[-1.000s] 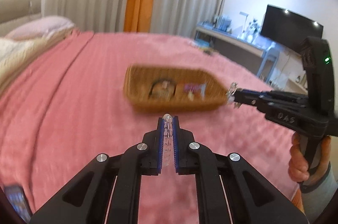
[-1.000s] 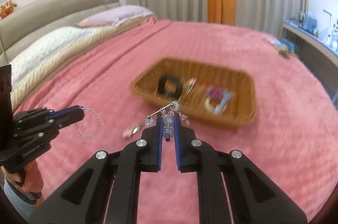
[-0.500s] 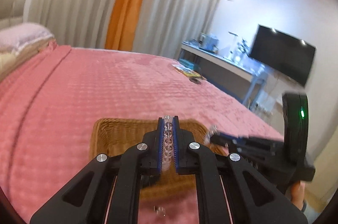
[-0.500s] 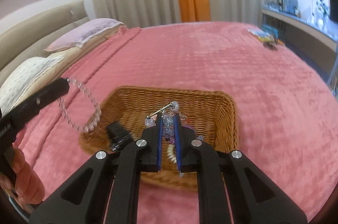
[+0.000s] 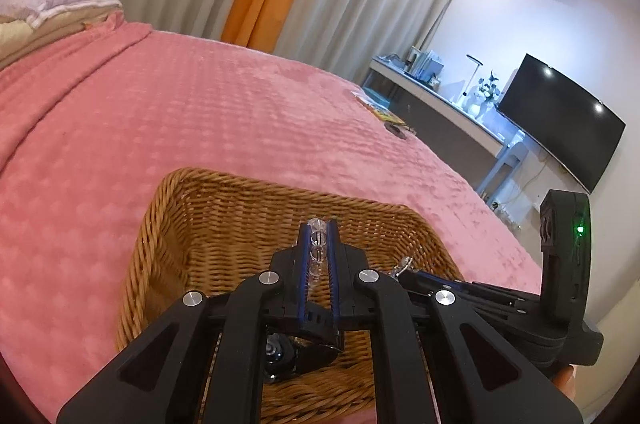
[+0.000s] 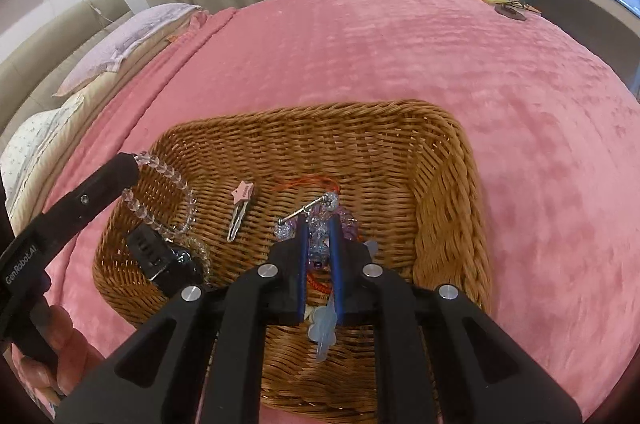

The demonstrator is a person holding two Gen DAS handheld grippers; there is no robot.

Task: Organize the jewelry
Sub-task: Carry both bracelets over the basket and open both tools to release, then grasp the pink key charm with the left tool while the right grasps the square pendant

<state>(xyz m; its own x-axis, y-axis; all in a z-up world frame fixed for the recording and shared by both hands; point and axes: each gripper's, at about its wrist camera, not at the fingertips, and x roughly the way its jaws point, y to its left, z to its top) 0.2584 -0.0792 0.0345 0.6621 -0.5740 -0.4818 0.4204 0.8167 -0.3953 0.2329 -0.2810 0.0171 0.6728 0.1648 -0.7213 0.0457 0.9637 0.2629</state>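
Left gripper (image 6: 134,160) clamps a clear-bead bracelet (image 6: 168,200); right gripper (image 6: 319,224) clamps a crystal hairpin (image 6: 316,224), apparently purple-beaded. Marking: "GenRobot.AI".

The left tongs (image 5: 319,256) are pinching shut with only a narrow gap between the blue-lined fingers (image 5: 304,264), reaching in from the lower left in the right wrist view, where the person's left hand (image 6: 60,348) is gripping the handle. The right tongs (image 6: 319,248) are also clamping nearly closed, angling downward, their black fingers (image 6: 299,264) lying parallel
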